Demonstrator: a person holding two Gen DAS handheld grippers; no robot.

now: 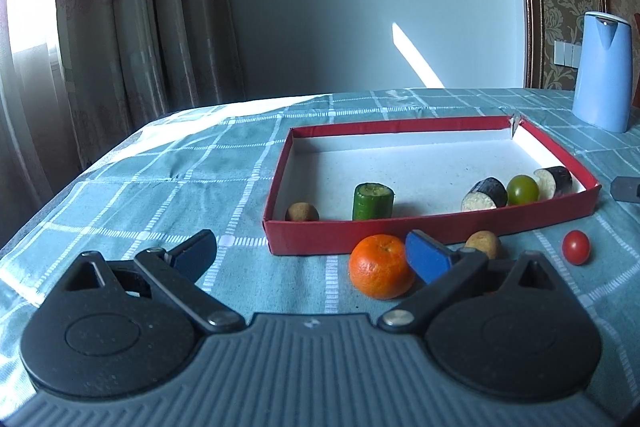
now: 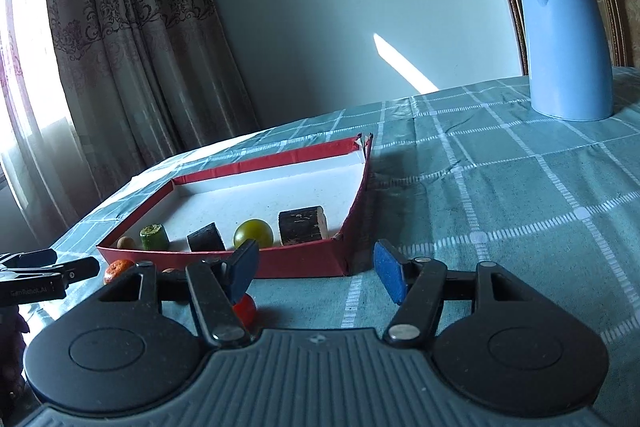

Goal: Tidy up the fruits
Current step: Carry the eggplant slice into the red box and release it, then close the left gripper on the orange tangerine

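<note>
Left wrist view: our left gripper (image 1: 311, 253) holds its jaws apart just beside the orange (image 1: 381, 265) on the bench (image 1: 160, 179), before the red tray (image 1: 436, 231). Our right gripper (image 2: 317, 271), jaws apart too, hovers near the cherry tomato (image 2: 246, 309).

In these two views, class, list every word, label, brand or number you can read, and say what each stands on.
White lettering on the side of the left gripper, seen at the left edge of the right wrist view: too small and blurred to read for certain.
Red box, blue kettle, fruits, tablecloth: no readable text.
</note>
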